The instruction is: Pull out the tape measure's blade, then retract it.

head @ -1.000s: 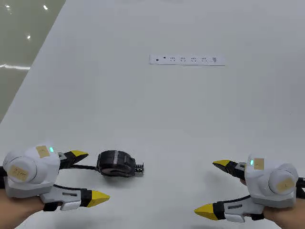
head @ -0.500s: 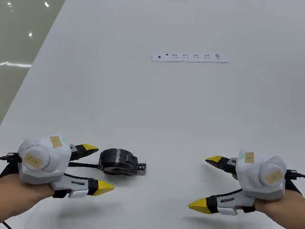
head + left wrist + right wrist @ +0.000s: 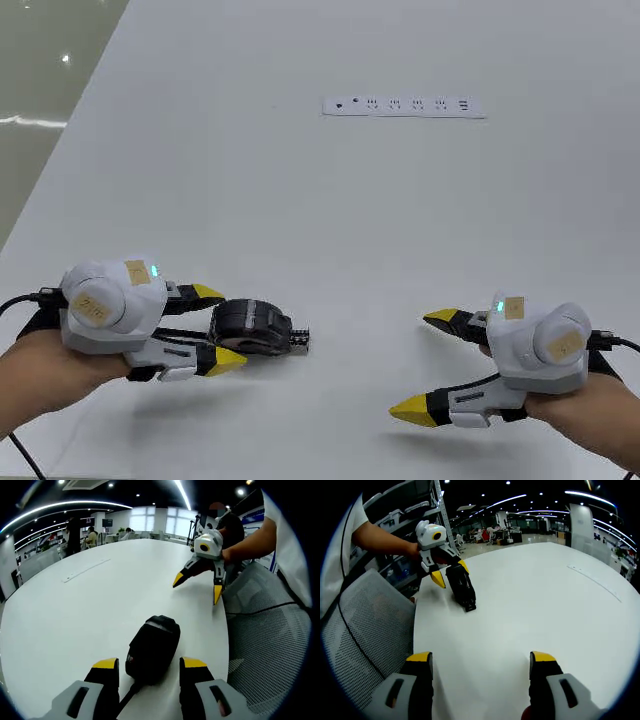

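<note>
Tape measure [image 3: 252, 327], a black round case, lies on its side on the white surface [image 3: 330, 220] near the front left edge in the head view. Its blade tip [image 3: 300, 340] pokes out on the side facing the right hand-held gripper [image 3: 421, 363]. The left hand-held gripper [image 3: 221, 326] has its yellow-tipped jaws spread, one on each side of the case. The right hand-held gripper hangs well apart from it with jaws wide and nothing between them. A white power strip [image 3: 404, 105] lies far back.

In the left gripper view, the tape measure [image 3: 152, 649] sits between the parted jaws of the left hand-held gripper [image 3: 149, 663], just beside both tips. I cannot tell whether either tip touches it. A black strap [image 3: 132, 695] trails from the case toward the camera. The right hand-held gripper [image 3: 197, 589] shows beyond, unclenched, above the surface edge, with a mesh chair [image 3: 260, 630] below it.

In the right gripper view, the right hand-held gripper [image 3: 481, 656] is released over bare surface. The tape measure [image 3: 461, 587] lies ahead with its blade end pointing this way, and the left hand-held gripper [image 3: 451, 574] straddles its far end.

Likely risks: the smooth rounded case could squirt out or spin if the left jaws close off-centre or catch the strap. The small blade tip could slip from the right jaws if pinched shallowly. A loosely held case would probably drag across the surface instead of letting the blade run out. A sudden release could let the blade whip back.
</note>
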`<state>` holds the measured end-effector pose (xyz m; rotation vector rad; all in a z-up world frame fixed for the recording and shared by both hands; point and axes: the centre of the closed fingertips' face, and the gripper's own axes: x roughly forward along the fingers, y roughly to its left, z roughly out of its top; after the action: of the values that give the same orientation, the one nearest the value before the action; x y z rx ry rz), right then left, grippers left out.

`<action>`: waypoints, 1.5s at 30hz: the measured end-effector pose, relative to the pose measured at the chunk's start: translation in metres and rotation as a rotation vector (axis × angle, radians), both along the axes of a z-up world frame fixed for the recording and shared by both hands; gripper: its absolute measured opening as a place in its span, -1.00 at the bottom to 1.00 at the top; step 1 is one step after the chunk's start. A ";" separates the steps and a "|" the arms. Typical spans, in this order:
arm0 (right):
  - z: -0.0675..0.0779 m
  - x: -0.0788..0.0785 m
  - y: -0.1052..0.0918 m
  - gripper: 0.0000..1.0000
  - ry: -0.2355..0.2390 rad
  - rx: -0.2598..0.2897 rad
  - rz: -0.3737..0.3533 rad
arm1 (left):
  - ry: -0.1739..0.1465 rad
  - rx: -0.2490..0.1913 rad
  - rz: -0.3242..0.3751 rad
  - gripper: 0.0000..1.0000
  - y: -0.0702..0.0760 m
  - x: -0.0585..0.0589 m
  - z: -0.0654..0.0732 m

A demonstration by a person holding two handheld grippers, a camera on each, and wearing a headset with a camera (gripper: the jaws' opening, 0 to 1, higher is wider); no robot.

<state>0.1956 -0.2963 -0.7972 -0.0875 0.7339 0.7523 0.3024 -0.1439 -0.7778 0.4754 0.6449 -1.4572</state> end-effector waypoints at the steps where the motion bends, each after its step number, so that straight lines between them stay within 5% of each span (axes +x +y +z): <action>1: 0.000 0.000 0.000 0.59 -0.001 -0.001 0.002 | -0.005 -0.001 -0.003 -0.17 -0.001 0.000 0.000; 25: -0.001 0.014 0.011 0.57 -0.013 0.008 0.019 | -0.010 0.041 -0.083 -0.35 -0.004 0.001 -0.008; 45: -0.005 0.043 0.048 0.16 -0.048 0.021 0.139 | -0.006 0.075 -0.098 -0.38 -0.005 -0.001 -0.009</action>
<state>0.2382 -0.2481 -0.8026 -0.1377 0.6792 0.8871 0.3017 -0.1490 -0.7867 0.5764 0.6818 -1.5271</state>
